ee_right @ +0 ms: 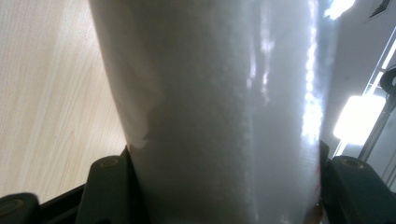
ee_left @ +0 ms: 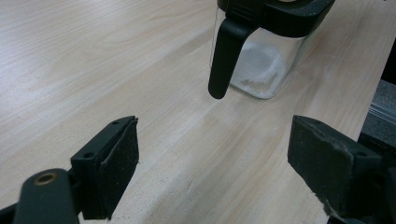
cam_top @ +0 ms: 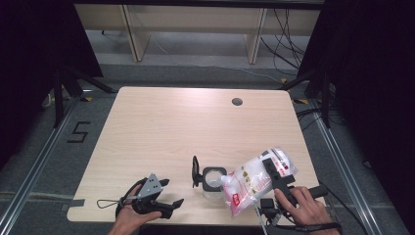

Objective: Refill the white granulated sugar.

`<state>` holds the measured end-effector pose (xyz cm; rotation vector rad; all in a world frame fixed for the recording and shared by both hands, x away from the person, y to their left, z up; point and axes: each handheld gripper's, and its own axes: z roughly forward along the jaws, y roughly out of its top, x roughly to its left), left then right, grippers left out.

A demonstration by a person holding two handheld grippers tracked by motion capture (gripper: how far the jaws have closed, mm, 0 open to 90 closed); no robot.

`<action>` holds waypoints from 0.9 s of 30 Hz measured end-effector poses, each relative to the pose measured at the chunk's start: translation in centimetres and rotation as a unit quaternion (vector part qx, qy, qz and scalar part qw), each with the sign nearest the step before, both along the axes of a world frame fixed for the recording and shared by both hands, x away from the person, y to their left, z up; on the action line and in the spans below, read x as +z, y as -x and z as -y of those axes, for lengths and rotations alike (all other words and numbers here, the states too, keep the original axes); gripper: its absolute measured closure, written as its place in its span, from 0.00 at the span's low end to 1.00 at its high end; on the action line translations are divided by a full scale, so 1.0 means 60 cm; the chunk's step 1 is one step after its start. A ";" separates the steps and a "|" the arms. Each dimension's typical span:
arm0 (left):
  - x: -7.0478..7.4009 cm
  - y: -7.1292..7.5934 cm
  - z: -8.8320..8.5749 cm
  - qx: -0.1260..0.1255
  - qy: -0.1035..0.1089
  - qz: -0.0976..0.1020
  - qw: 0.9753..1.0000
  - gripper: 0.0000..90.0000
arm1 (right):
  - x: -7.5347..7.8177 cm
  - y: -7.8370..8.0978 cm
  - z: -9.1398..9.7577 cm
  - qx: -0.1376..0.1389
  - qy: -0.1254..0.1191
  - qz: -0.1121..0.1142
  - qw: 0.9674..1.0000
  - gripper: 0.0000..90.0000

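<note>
A clear plastic bag [cam_top: 254,180] of white grains with red print hangs tilted, its lower corner at the mouth of a clear jar [cam_top: 212,182]. The jar's black lid [cam_top: 196,171] stands flipped open to the left. My right gripper [cam_top: 270,165] is shut on the bag's upper part, and in the right gripper view the bag [ee_right: 219,107] sits pressed between the right gripper's [ee_right: 224,186] two jaws. My left gripper [cam_top: 172,192] rests near the table's front edge, left of the jar, open. In the left gripper view the jar [ee_left: 268,60] holds a little white powder, ahead of the empty left gripper [ee_left: 212,158].
The wooden table [cam_top: 161,127] has a round cable hole [cam_top: 237,102] at its far right. Wooden furniture legs [cam_top: 254,36] and loose cables [cam_top: 288,44] lie beyond the table. A taped "5" [cam_top: 78,132] marks the floor at the left.
</note>
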<state>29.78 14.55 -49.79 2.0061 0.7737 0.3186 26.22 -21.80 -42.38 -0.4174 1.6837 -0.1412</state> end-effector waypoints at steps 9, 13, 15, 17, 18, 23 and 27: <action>0.000 0.000 0.000 -0.003 -0.004 0.000 1.000 0.18 | 0.002 0.001 0.000 0.006 -0.002 0.003 1.000 0.46; 0.001 0.000 0.001 -0.003 0.001 0.002 1.000 0.18 | 0.001 0.000 0.000 0.004 0.003 0.001 1.000 0.46; 0.001 0.000 -0.001 -0.005 -0.005 0.003 1.000 0.18 | 0.001 -0.001 0.000 0.004 0.003 0.000 1.000 0.46; 0.001 0.000 -0.001 -0.005 -0.005 0.002 1.000 0.18 | 0.000 0.000 0.000 0.004 0.003 0.001 1.000 0.46; 0.001 0.000 0.001 -0.003 0.002 0.002 1.000 0.18 | -0.001 0.000 0.001 0.001 -0.002 -0.004 1.000 0.46; 0.001 -0.001 -0.001 -0.004 -0.008 0.005 1.000 0.18 | 0.000 0.000 -0.001 0.006 0.003 0.000 1.000 0.46; 0.001 0.000 0.000 -0.002 -0.005 0.003 1.000 0.18 | 0.000 0.000 -0.002 0.004 0.006 -0.002 1.000 0.46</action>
